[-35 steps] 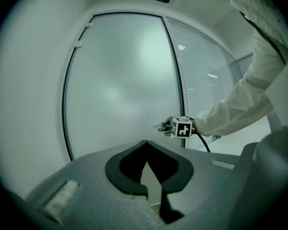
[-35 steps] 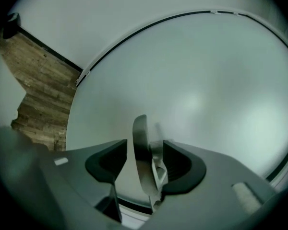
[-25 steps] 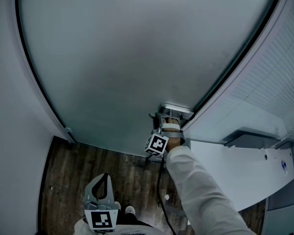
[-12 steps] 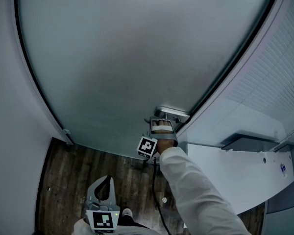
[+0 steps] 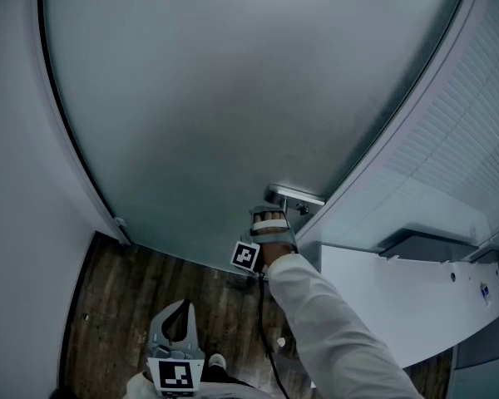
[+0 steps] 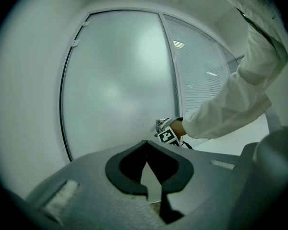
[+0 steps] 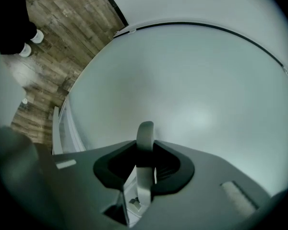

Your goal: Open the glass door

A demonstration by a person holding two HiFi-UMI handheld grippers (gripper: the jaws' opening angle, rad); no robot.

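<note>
Floor (image 5: 150, 285): dark wood-look planks, worn grey-brown grain, boards running away from the viewer. Left wall (image 5: 17, 140): plain, pale, unmarked. Right side: slatted panel (image 5: 466, 123) of fine horizontal white slats, reflecting two small ceiling lights (image 6: 178, 44) in the left gripper view. Below it, a smooth white surface (image 5: 382, 298) with a grey box-shaped fitting (image 5: 420, 238) just above. Lighting dim, cool, even

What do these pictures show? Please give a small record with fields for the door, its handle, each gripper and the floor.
door: glass door, frosted
handle: door handle, metal lever near the door's right edge in the head view
right gripper: shut on the door handle, lever between the jaws
left gripper: shut, nothing between the jaws, held low and away from the door
floor: dark wooden floor
</note>
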